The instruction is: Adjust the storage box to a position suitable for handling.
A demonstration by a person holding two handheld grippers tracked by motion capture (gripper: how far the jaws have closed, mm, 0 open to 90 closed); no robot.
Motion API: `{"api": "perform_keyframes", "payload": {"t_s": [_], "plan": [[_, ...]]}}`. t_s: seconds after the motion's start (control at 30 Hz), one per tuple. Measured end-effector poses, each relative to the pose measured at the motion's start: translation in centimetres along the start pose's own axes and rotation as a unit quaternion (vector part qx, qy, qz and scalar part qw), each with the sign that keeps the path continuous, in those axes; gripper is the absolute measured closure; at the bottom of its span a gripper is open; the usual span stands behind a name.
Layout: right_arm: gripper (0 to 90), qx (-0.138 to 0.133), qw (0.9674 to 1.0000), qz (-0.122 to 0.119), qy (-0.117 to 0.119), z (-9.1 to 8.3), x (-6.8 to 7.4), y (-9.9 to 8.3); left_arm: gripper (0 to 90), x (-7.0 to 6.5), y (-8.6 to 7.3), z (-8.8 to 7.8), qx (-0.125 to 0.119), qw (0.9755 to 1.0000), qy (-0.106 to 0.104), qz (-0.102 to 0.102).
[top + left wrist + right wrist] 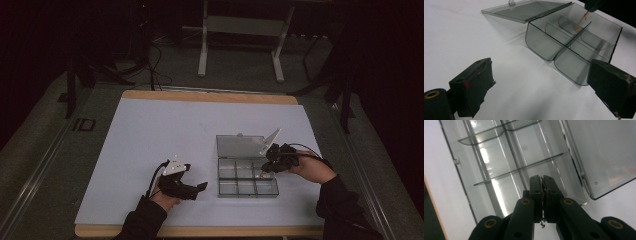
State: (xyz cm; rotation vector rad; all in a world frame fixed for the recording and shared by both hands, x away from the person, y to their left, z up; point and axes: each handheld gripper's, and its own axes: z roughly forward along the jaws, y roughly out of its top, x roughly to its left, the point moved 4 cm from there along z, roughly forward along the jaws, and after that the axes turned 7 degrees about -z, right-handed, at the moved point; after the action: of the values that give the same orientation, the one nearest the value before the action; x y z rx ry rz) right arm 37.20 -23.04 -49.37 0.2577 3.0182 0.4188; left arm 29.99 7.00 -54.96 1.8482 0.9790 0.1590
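No readable text anywhere. The clear box [247, 172] bears no label. Grippers carry no brand or number.

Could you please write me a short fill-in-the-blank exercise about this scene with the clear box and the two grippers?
1. The lid of the clear box is ____.
2. The left gripper has its jaws ____.
3. The right gripper, holding a thin stick, is above the box's ____ right compartment.
4. The box's dividers form ____ compartments.

Missing words: open; open; far; six
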Motion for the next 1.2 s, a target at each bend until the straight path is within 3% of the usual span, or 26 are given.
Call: {"api": "perform_keyframes", "payload": {"t_s": [0.6, 1.03, 1.2], "plan": [[85.8, 0.024, 0.9995, 0.011, 0.017, 2.4, 0.1, -0.6, 7.2, -0.2, 0.0, 0.0, -0.004, 1.0000, 0.000, 0.006], [79.2, -0.001, 0.9995, 0.030, 0.002, 1.2, 0.1, -1.0, 7.2, -0.2, 0.0, 0.0, -0.001, 1.0000, 0.000, 0.005], [76.5, -0.021, 0.9992, 0.035, -0.001, 0.7, 0.4, -1.3, 6.4, -0.1, 0.0, 0.0, -0.003, 1.0000, -0.002, -0.005]]}}
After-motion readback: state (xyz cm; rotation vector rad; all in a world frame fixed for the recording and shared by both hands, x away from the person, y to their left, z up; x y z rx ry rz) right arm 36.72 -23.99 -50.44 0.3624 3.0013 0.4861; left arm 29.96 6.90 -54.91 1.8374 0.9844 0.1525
